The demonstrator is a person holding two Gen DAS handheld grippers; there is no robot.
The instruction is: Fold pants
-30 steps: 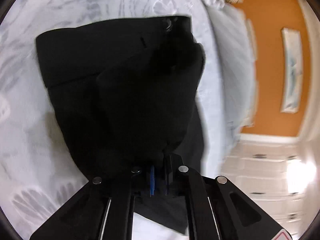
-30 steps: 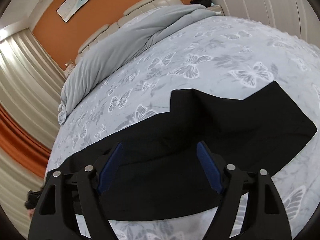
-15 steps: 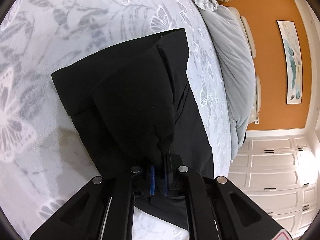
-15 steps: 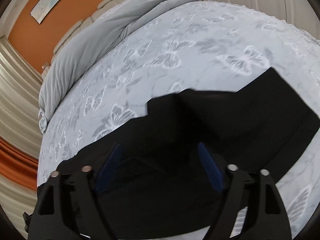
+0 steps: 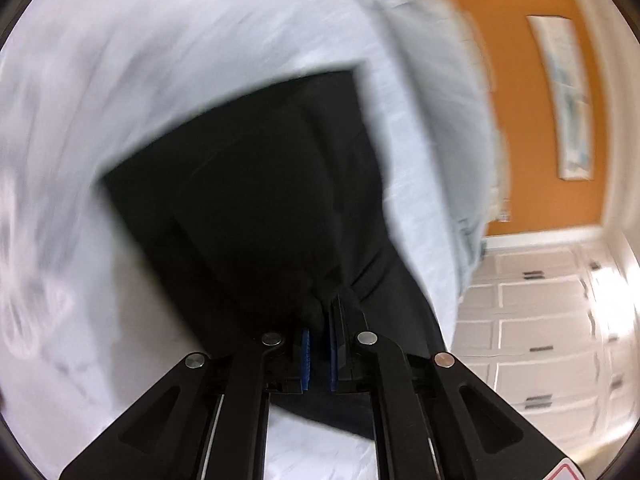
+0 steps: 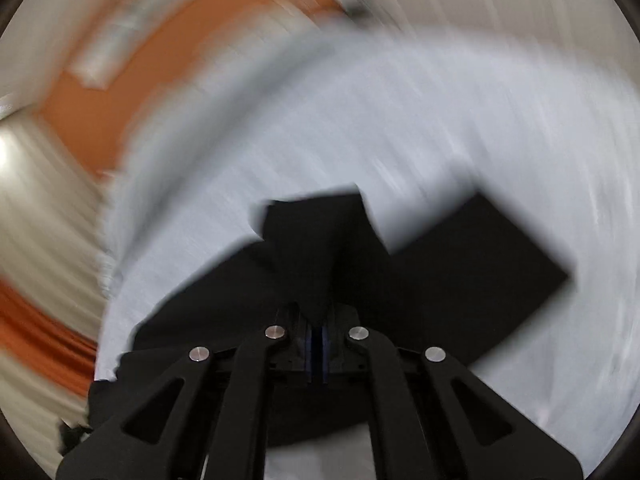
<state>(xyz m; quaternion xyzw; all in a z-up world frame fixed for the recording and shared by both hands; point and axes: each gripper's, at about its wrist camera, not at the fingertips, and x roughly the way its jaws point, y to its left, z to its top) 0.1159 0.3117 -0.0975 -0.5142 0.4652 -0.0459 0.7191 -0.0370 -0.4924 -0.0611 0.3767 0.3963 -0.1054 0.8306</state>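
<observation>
Pants [image 5: 260, 200] are black, lying on the pale bedspread [image 5: 160, 60], spread ahead of both claws, and partly doubled over.

Left gripper [image 5: 319, 354] is clenched on a bunched fold of the cloth, which rises straight out of its tips and drapes forward. Right gripper [image 6: 316, 354]: jaws have just been closing, and now pinch a peak of fabric that tents up just ahead of the tips (both views are motion-blurred, so edges are soft).

Handling, my read: light, limp woven cloth with no stiffness, so it sags from any pinch point and slides easily on the bedspread. Thin layers can slip out of a shallow bite. Grab at the layered edges or the waistband, where it's thicker, not mid-panel. Keep both pinches level so the fold line stays straight.
</observation>
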